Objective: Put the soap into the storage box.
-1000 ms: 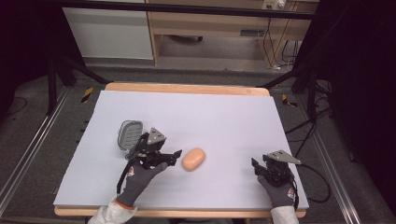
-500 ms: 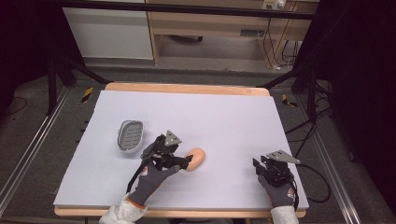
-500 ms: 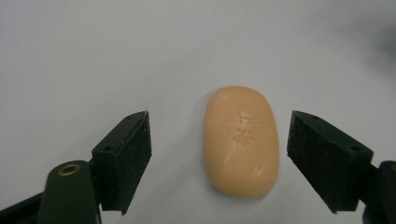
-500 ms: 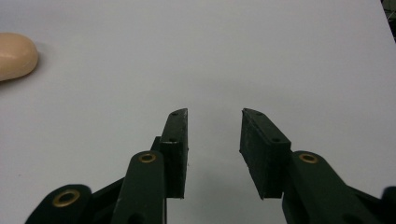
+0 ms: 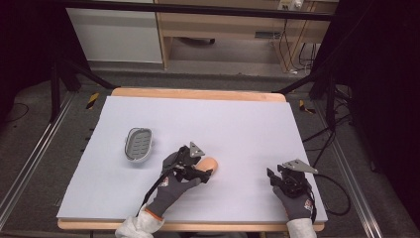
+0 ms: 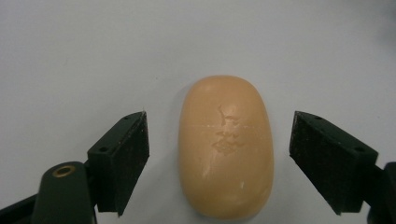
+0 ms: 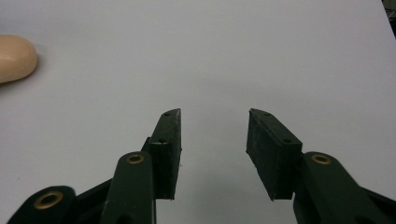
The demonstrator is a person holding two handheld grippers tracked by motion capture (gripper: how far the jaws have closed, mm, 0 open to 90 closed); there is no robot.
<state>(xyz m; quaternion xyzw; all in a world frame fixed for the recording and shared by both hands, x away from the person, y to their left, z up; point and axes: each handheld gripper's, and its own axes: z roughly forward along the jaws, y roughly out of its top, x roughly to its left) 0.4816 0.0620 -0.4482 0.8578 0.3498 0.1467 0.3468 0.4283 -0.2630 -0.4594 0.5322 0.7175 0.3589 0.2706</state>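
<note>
Evidently the grasp was at hand: the left claw (image 6: 219, 154) stood spread astride the soap bar (image 6: 227, 147), which lay on the worktop (image 5: 237, 124) beside the soap dish (image 5: 138, 144). Next, I judged, it needed only to close squarely on the bar's sides, while the right claw (image 7: 214, 154) idled spread and empty, well apart from the bar.

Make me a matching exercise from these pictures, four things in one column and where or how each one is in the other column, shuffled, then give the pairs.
Things:
1. bar of soap
2. soap dish
3. left gripper
4. right gripper

States:
A. open over bare table, near the right front corner
B. lying flat between two open jaws, apart from both
C. empty, on the left part of the white table
D. open, one jaw on each side of the soap

Pairs: 1-B, 2-C, 3-D, 4-A
</note>
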